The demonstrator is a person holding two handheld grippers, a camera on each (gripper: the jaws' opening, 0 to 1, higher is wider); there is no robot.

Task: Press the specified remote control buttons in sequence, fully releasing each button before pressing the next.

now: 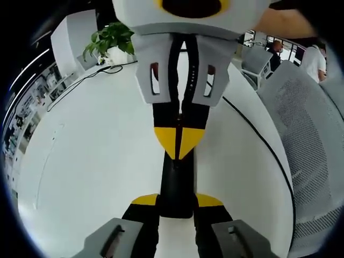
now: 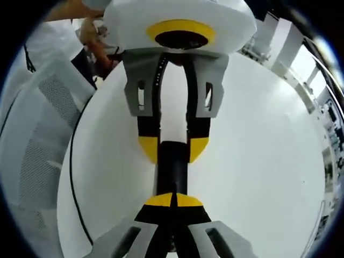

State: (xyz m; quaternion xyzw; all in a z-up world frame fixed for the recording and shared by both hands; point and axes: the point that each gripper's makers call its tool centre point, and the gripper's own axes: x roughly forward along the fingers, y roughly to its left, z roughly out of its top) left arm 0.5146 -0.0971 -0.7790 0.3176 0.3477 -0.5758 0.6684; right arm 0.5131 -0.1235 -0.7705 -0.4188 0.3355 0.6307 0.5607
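A slim black remote control (image 1: 176, 185) lies lengthwise between the two grippers above the white table. My left gripper (image 1: 176, 202) is shut on the remote's near end, one yellow-tipped jaw on each side. In the right gripper view the same grip is seen from the opposite end, left gripper (image 2: 173, 149) around the remote control (image 2: 172, 169). My right gripper (image 2: 173, 200) is shut with its yellow tips together, resting on the remote's top face. In the left gripper view the right gripper (image 1: 179, 144) comes down from above onto the remote. The buttons are hidden.
The round white table (image 1: 91, 161) has a black cable (image 1: 258, 134) running along its edge. A grey mesh chair (image 1: 312, 140) stands close by, also seen as the chair (image 2: 32, 140). A potted plant (image 1: 110, 38) is at the far side. People (image 1: 314, 56) stand in the background.
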